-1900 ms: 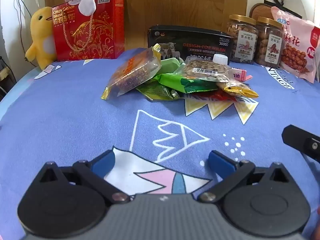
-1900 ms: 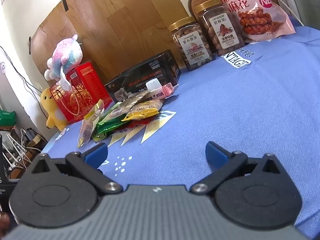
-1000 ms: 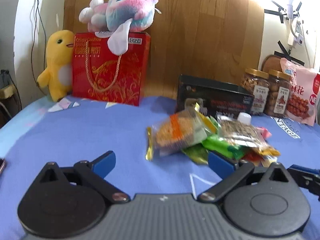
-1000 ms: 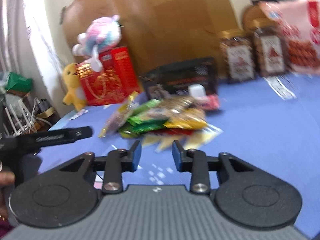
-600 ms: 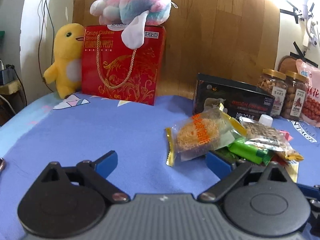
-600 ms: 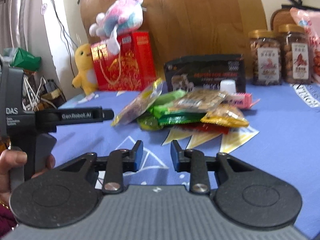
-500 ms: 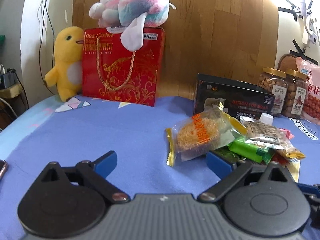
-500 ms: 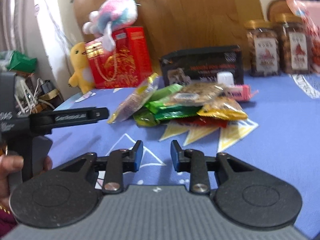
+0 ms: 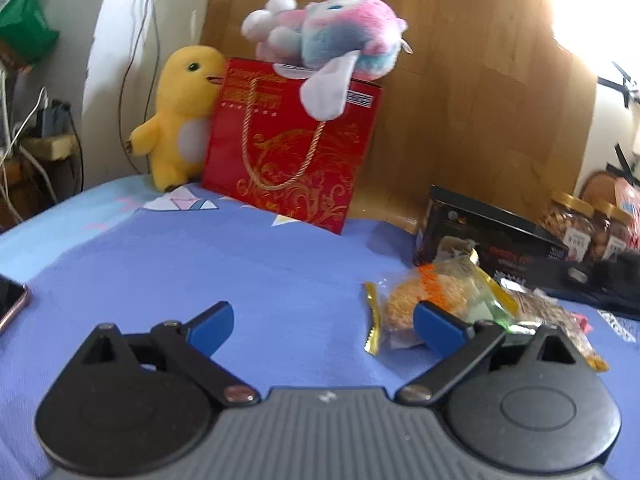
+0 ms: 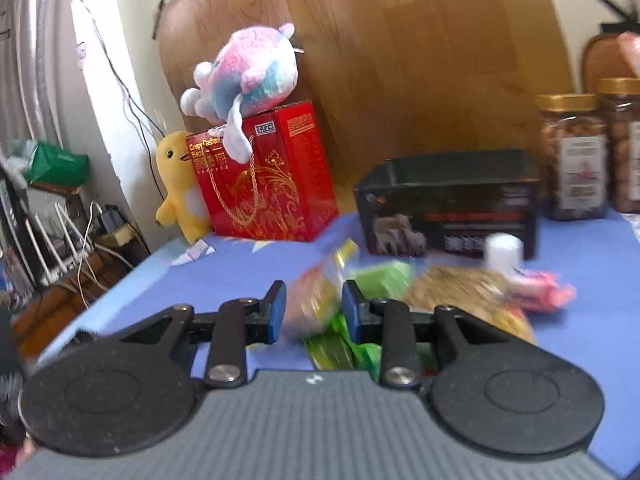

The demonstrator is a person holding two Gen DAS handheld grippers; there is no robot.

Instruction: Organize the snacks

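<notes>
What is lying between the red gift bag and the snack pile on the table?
Only bare blue tablecloth lies between the red gift bag and the snack pile; the left wrist view shows it clearly.

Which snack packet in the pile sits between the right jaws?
The clear packet with the orange band, at the pile's left end; the green packet and seed packet lie farther right.

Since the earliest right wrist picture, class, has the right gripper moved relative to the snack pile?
Yes. The right gripper has closed in on the snack pile; the pile, once far off by the black box, now sits at its narrowed fingertips.
</notes>
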